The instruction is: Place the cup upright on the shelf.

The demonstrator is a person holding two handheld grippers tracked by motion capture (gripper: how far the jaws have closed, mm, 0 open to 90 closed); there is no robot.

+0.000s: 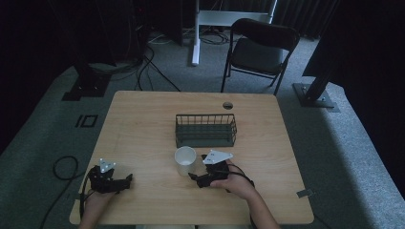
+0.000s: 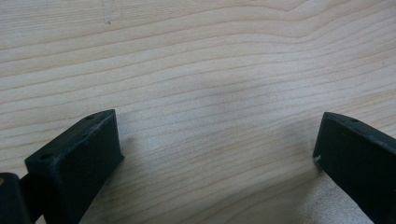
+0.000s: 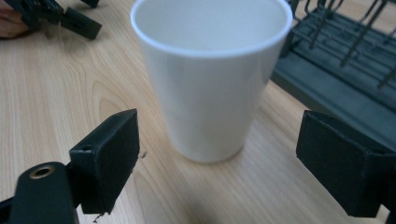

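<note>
A white cup (image 1: 185, 160) stands upright on the wooden table (image 1: 143, 124), just in front of a dark wire basket (image 1: 206, 130). My right gripper (image 1: 195, 178) sits right of the cup, pointing at it, jaws open. In the right gripper view the cup (image 3: 210, 79) rises just beyond the two spread jaws of the right gripper (image 3: 219, 163), apart from both, with the basket (image 3: 341, 60) at its right. My left gripper (image 1: 125, 180) rests near the table's front left, open. In the left gripper view the jaws of the left gripper (image 2: 215, 154) stand wide over bare wood.
A black folding chair (image 1: 258, 50) and a white stand leg (image 1: 195, 33) are on the floor beyond the table. Cables run at the back left. A small round hole (image 1: 228, 105) marks the table's far side. The left gripper (image 3: 56, 16) appears at the top left of the right gripper view.
</note>
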